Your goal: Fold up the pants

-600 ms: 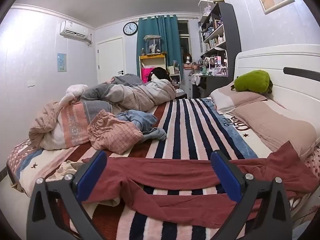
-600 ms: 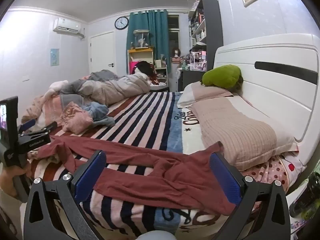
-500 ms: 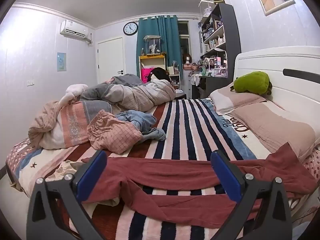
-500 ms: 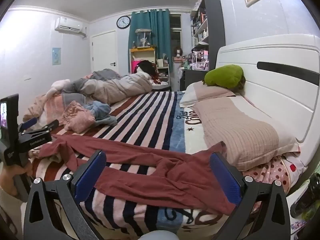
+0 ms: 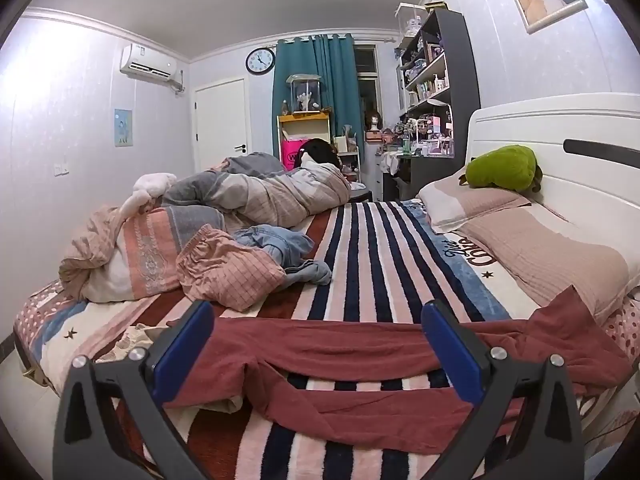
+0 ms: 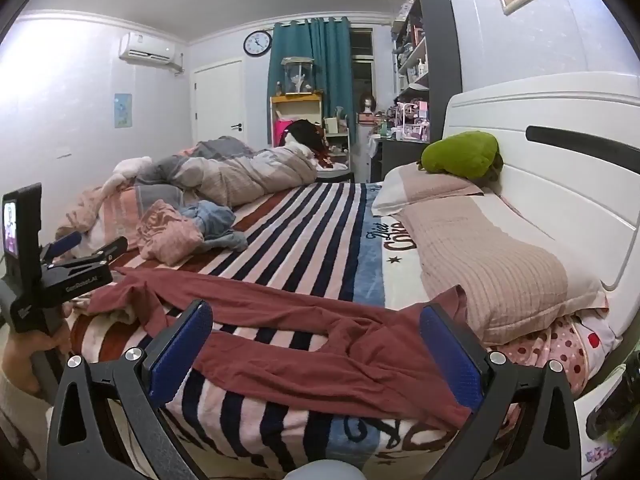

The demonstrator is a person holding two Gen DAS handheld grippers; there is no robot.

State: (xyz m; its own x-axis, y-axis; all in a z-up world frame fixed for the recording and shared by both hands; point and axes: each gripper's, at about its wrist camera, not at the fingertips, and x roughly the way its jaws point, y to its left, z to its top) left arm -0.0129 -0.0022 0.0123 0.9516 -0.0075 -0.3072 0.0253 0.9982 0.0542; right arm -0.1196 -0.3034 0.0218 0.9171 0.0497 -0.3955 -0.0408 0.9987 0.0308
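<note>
The maroon pants [image 5: 332,356] are lying across the near edge of the striped blanket [image 5: 372,248], long axis crosswise to both views, waist bunching against the pillow [image 6: 492,264]; the right hand-held gripper [image 6: 316,348] is hovering nearer that waist, the left hand-held gripper [image 5: 316,344] nearer the leg ends, both gaping wide and gripping nothing; script on the blanket beside the pillow is showing only partly, too cut off for reading

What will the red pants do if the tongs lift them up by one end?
The red pants would probably flop and dangle, since they lie limp and wrinkled. They look thin, so likely light. One leg may trail, as the legs lie apart on the striped blanket.
</note>
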